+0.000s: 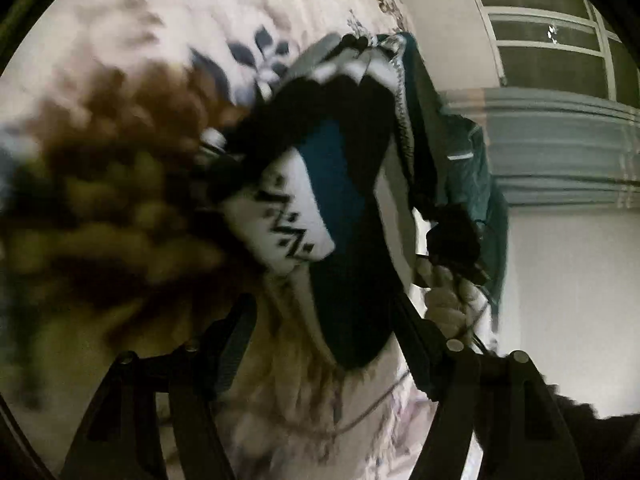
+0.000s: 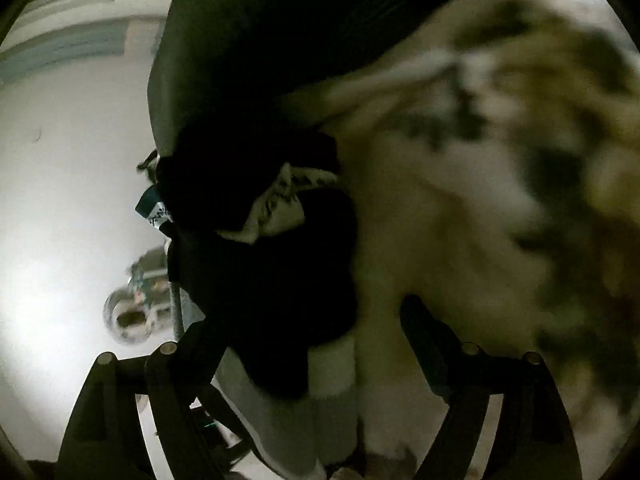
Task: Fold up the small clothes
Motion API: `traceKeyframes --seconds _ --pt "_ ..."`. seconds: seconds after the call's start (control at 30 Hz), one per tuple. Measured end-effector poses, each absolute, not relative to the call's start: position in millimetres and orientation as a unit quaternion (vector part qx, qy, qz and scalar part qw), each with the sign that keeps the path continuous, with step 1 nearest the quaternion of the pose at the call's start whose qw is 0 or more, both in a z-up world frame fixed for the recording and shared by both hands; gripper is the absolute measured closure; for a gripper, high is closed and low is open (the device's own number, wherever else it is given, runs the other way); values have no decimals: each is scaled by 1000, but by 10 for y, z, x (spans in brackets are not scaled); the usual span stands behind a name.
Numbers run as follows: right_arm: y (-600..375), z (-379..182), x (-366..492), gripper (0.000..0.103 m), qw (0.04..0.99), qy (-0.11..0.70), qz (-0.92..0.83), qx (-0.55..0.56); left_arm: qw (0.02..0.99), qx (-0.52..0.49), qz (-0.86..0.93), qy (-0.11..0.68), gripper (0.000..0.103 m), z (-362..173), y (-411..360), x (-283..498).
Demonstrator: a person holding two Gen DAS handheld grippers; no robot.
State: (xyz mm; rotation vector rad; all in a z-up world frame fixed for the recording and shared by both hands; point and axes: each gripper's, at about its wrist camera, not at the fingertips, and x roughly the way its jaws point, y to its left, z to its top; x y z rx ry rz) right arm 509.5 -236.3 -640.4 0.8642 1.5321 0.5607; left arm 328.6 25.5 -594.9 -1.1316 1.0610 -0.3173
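Left wrist view shows the small garment (image 1: 320,184), a dark sock-like piece with a teal band and a white cuff bearing a black zigzag pattern, hanging in the air above the flowered bedspread (image 1: 224,8). Its long axis runs from upper right down toward the lower middle, ending between the fingers of the left gripper (image 1: 324,332). Those jaws stand spread, with the dark toe end in the gap but not pinched, as far as I can tell. A hand (image 1: 448,300) at the right edge holds a gripper handle beside the cloth.

From the right wrist, the same dark garment (image 2: 264,264) fills the space by the right gripper (image 2: 316,332); its jaws also look spread, the cloth lying against the left finger. Blur hides any contact. Judging by position, both grippers are equally near the lower end.
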Motion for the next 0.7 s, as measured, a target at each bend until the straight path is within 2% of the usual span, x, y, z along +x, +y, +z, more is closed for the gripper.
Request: traceKeyframes --seconds 0.2,0.23,0.27,0.3,0.33,0.4,0.53,0.7 --pt "-2111 -6537 5368 13 584 662 289 370 718 -543 -58 431 36 -6137 60 3612" --pt "-2083 -6543 5391 15 584 657 293 375 720 -550 -46 422 40 -6100 72 3636" --pt "-2054 -6540 5404 19 588 650 299 377 722 -551 -40 417 60 -6061 82 3653" --pt "-2028 -6535 5410 34 590 646 302 378 724 -546 -37 419 69 -6005 108 3682" --pt "-1989 -6528 5405 52 593 643 306 377 726 -543 -38 420 73 -5951 144 3702" --pt "-1955 -6503 5333 70 600 633 303 384 730 -537 -48 420 77 -5834 236 3726" --pt "-2013 -6239 4967 83 627 590 285 420 736 -518 -84 428 80 -5497 607 3773" --pt "-2110 -5911 3972 85 644 559 217 475 733 -455 -163 478 81 -5132 955 3833"
